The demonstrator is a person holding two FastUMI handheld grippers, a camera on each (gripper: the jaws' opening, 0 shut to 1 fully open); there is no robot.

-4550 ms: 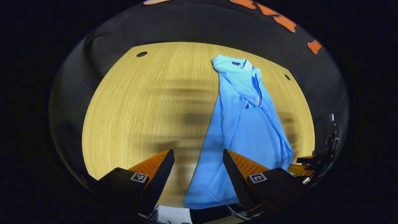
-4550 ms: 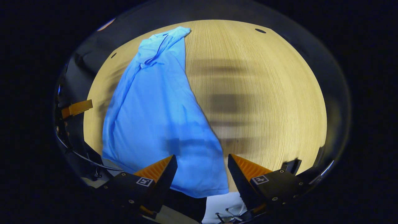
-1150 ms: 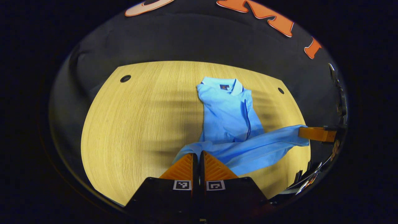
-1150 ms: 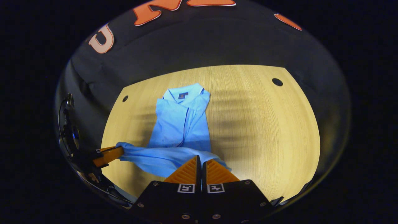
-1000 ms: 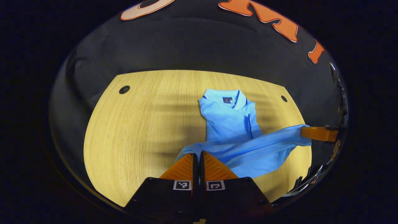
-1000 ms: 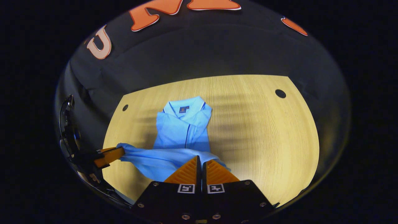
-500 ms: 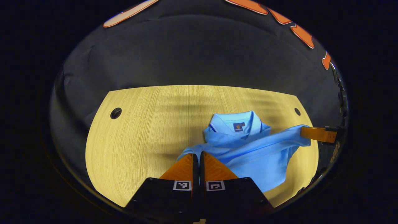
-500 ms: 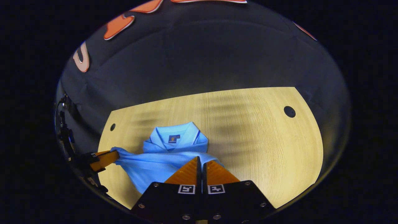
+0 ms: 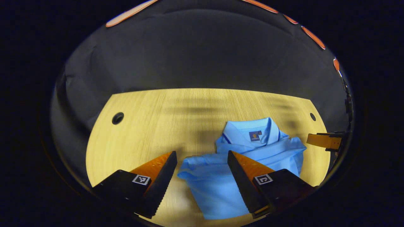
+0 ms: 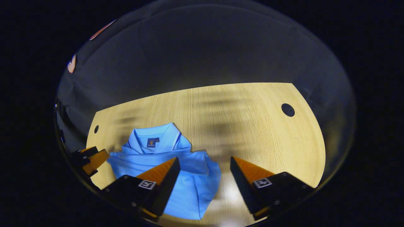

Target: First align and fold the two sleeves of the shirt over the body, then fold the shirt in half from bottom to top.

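A light blue polo shirt (image 9: 221, 179) lies folded on the wooden table (image 9: 151, 126), its hem laid up just below the collar (image 9: 252, 129). My left gripper (image 9: 202, 167) stands open over the shirt's left corner, holding nothing. In the right gripper view the same shirt (image 10: 189, 183) lies low and left, collar (image 10: 154, 135) toward the back. My right gripper (image 10: 205, 171) is open above the shirt's right edge, with nothing between its fingers. The right gripper (image 9: 325, 141) shows at the far right of the left gripper view, and the left gripper (image 10: 90, 159) at the left edge of the right gripper view.
Round cable holes sit in the tabletop: one at the left (image 9: 117, 118), one at the right (image 9: 312, 116), and one (image 10: 288, 109) in the right gripper view. Black cloth walls close the table's far side. Bare wood stretches left of the shirt and right of it.
Both grippers carried the hem up toward the collar while shut on it, then opened and let it drop. The shirt now lies folded in half.
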